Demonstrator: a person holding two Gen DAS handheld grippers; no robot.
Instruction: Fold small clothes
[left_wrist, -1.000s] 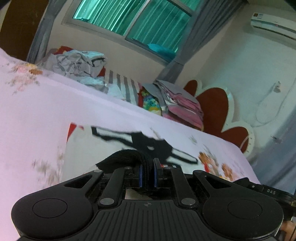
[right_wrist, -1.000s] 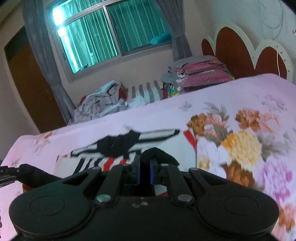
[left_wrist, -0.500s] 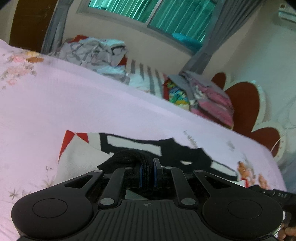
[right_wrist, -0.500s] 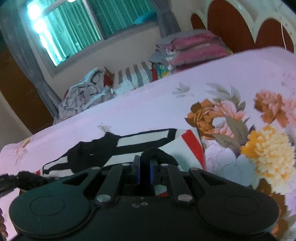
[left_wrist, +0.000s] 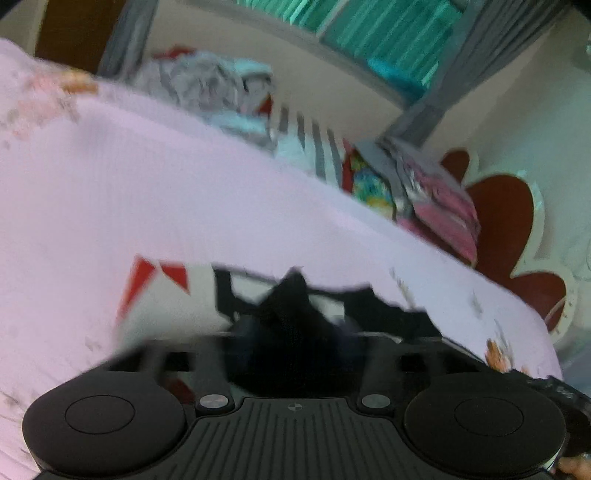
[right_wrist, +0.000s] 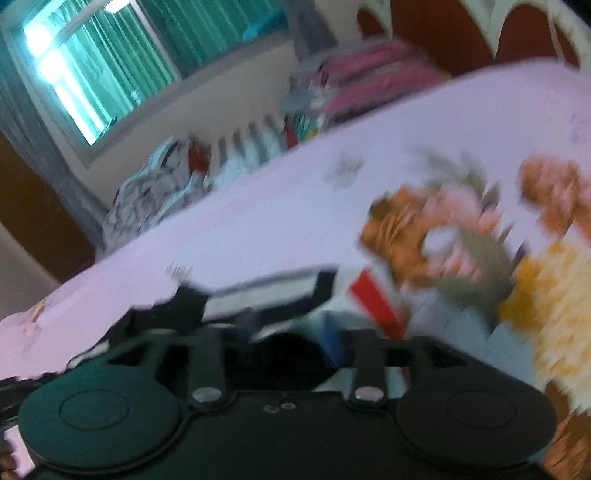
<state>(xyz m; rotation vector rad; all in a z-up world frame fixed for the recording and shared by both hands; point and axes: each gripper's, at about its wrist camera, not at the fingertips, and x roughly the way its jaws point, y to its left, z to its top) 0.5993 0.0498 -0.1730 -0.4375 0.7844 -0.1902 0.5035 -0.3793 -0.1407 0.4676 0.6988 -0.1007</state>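
Garment (left_wrist: 207, 295), white with black and red print, lies on the pink bed (left_wrist: 184, 199) as both grippers' jaws spread apart, so its just-released black edge could spring back unfolded.

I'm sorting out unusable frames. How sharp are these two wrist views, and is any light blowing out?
Left wrist view: motion-smeared throughout; the white, black and red patterned garment and left claw have soft edges. Right wrist view: blurrier still, the floral pink bedsheet streaks, and the green-curtained window glares white at the left.
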